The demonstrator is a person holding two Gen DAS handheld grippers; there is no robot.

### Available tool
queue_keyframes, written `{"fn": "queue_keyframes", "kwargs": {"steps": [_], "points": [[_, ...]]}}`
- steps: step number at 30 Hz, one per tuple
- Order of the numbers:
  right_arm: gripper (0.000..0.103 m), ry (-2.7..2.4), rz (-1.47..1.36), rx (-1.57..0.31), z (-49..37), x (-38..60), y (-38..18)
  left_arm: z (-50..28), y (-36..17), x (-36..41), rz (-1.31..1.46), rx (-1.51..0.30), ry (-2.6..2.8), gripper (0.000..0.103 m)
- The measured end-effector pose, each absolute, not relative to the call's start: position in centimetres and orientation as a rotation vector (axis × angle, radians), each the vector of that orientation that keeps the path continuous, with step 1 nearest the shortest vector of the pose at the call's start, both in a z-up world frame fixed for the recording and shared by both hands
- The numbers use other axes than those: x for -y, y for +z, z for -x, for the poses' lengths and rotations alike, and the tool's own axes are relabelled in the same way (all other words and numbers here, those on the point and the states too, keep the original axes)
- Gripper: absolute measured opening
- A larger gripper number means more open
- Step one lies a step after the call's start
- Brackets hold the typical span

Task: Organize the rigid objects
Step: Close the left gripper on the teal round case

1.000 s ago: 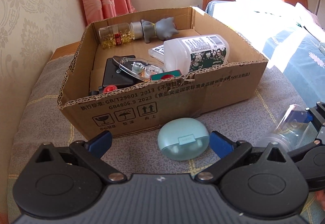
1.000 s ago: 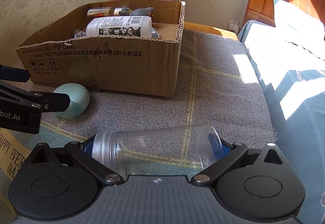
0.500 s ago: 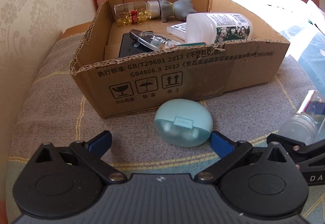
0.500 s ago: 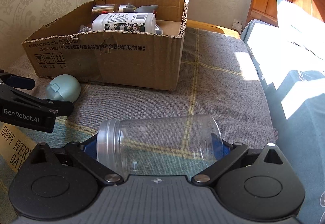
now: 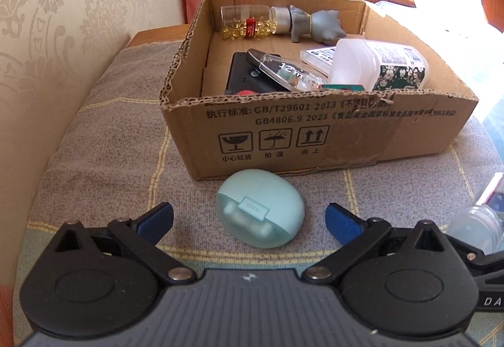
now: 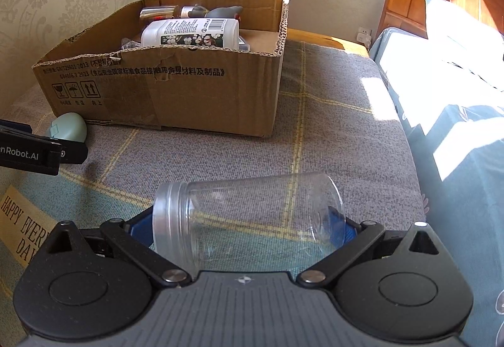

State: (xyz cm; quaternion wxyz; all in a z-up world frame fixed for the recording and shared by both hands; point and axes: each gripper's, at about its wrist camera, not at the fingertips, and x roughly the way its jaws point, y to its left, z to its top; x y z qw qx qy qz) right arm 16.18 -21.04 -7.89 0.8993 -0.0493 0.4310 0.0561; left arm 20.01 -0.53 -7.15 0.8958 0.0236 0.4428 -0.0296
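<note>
Left hand-held gripper [image 5: 249, 218]: spread wide around the teal earbud case [image 5: 260, 207], untouched.
Right hand-held gripper [image 6: 242, 225]: clamped on the clear plastic jar [image 6: 249, 218], lying sideways.
Cardboard box [image 5: 315, 133]: at 12 o'clock of the case.

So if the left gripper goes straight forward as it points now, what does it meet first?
Probably the pale teal oval earbud case, lying between the open left gripper fingers; behind it stands the brown cardboard box.
</note>
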Motion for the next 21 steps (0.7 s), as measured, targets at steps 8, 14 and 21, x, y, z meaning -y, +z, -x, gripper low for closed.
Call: {"fn": "queue_keyframes", "kwargs": {"steps": [8,14,21], "points": [[0.103,0.117,0.102,-0.891,-16.1,21.0,-7.9,-19.7,-7.6,-1.9,-0.002,-0.970,0.002,0.103],[0.103,0.118,0.101,-0.879,-15.9,21.1,-8.0,-18.0,-6.6,-3.4,-0.064,-0.994,0.056,0.101],[0.103,0.132,0.107,-0.873,-15.7,21.1,-7.9,-15.5,-2.8,-3.4,-0.069,-0.930,-0.038,0.100]]}}
